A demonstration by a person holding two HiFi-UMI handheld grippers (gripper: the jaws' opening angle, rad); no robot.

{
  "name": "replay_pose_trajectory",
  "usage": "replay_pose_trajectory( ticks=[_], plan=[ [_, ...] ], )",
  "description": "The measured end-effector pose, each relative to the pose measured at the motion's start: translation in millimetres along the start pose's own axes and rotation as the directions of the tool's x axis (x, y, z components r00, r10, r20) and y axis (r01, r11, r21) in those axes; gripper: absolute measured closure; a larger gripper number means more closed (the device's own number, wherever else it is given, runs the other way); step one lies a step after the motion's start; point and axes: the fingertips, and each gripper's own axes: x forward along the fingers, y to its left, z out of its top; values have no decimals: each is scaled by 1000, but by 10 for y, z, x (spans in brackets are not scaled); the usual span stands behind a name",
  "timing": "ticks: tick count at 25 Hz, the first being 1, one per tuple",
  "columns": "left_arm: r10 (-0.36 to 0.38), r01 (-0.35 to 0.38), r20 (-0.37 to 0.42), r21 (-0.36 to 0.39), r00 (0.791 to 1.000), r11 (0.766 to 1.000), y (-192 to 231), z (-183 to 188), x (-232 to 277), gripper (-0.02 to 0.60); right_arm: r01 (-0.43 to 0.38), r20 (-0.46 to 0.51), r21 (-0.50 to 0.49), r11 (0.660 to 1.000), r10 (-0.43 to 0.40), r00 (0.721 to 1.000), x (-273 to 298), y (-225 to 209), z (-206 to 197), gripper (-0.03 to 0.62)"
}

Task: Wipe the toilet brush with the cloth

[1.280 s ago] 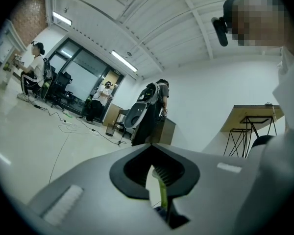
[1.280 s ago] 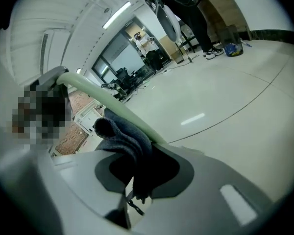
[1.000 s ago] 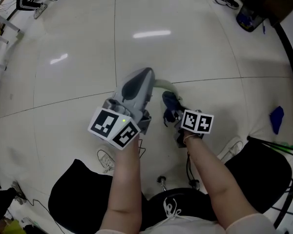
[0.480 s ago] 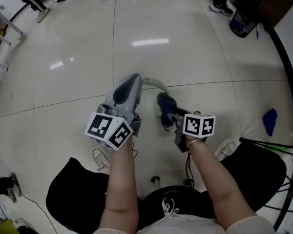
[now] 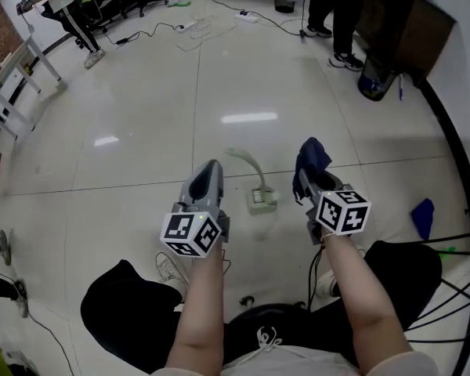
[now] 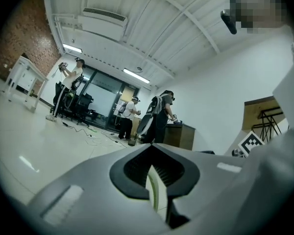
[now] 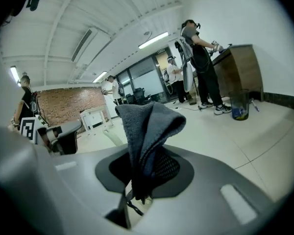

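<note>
In the head view my left gripper [image 5: 207,172] is shut on the end of the toilet brush's pale green curved handle [image 5: 247,164]. The brush's pale head [image 5: 261,200] hangs lower, between the two grippers. In the left gripper view a thin green strip of the handle [image 6: 156,192] shows pinched between the jaws. My right gripper [image 5: 308,180] is shut on a dark blue cloth [image 5: 312,157], which stands up out of the jaws in a fold [image 7: 146,131]. The cloth is to the right of the brush and not touching it.
Glossy white tiled floor [image 5: 141,131] lies below. Cables [image 5: 196,30] and people's feet are at the far side. A dark bin [image 5: 374,83] and a wooden cabinet [image 5: 407,22] stand far right. A white table [image 5: 16,77] is far left, and a blue scrap [image 5: 423,208] lies on the right.
The cloth was against the brush next to the left gripper. The right gripper has carried it off to the right and upward. Both grippers now point higher and stand further apart.
</note>
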Motion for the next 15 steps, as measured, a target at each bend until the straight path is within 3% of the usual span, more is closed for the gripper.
replay_pose_trajectory(
  ticks=[6, 15],
  plan=[
    [72, -70, -46, 39, 996, 997, -15, -221, -291, 575, 47, 74, -29, 998, -44, 996, -174, 104, -43, 519],
    [23, -16, -65, 111, 998, 994, -187, -194, -310, 575, 97, 71, -121, 988, -89, 994, -281, 143, -118, 523]
  ],
)
